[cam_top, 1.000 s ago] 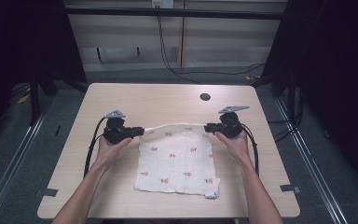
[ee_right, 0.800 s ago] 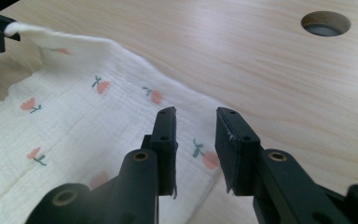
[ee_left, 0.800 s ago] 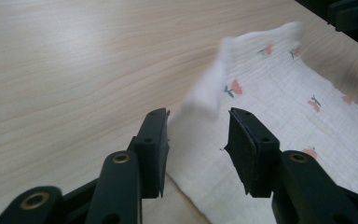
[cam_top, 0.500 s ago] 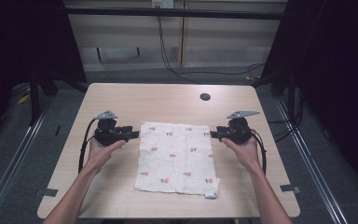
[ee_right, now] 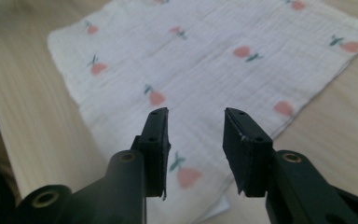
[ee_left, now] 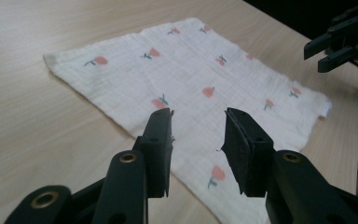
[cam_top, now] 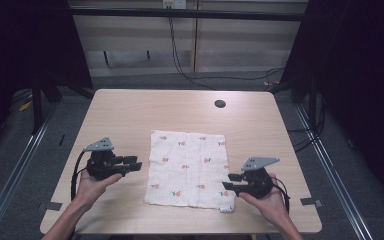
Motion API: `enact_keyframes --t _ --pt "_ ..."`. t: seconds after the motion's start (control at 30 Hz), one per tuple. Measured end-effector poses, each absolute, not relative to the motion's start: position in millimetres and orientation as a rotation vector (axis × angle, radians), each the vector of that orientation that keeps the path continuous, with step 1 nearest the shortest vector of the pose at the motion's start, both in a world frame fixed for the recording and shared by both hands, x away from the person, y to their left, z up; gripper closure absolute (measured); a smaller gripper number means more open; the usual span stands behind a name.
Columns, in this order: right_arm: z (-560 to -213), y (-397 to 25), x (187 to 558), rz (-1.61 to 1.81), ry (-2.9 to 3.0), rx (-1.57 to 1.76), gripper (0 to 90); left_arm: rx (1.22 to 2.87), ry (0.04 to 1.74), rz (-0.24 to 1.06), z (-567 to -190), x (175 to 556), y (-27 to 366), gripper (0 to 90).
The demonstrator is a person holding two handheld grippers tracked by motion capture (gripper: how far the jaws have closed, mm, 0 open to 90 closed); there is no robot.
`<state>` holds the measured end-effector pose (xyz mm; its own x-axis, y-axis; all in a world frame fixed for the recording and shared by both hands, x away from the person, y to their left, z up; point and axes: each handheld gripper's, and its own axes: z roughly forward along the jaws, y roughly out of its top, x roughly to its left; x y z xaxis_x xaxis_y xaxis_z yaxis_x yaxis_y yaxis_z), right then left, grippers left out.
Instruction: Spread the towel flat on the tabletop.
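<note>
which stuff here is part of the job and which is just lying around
Part of the job:
- white cloth with a red fruit print, lying flat on the table
- left gripper, jaws open, beside the cloth's left edge
- right gripper, jaws open, at its near right corner

Just there:
- wooden table
- dark round hole in the tabletop
- cables on the floor beyond the table

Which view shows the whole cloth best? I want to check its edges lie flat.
The high view: the cloth lies spread on the table with all four edges in sight. The left gripper view shows most of it at a slant behind the open jaws. The right gripper view crops it at the frame edges.
</note>
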<state>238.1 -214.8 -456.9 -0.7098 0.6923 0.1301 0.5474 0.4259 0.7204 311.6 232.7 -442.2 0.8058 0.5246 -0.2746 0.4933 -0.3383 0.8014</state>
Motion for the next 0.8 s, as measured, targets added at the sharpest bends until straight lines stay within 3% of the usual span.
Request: enact_keyframes --t 0.47,0.8 --pt "-492.3 -215.2 215.0 1.021 2.578 1.087 54.0 2.191 0.648 -0.058 -478.4 281.2 200.5 56.1" --pt "-492.3 -215.1 215.0 0.984 2.543 1.083 70.4 2.295 0.581 -0.010 -493.3 268.6 185.3 50.3"
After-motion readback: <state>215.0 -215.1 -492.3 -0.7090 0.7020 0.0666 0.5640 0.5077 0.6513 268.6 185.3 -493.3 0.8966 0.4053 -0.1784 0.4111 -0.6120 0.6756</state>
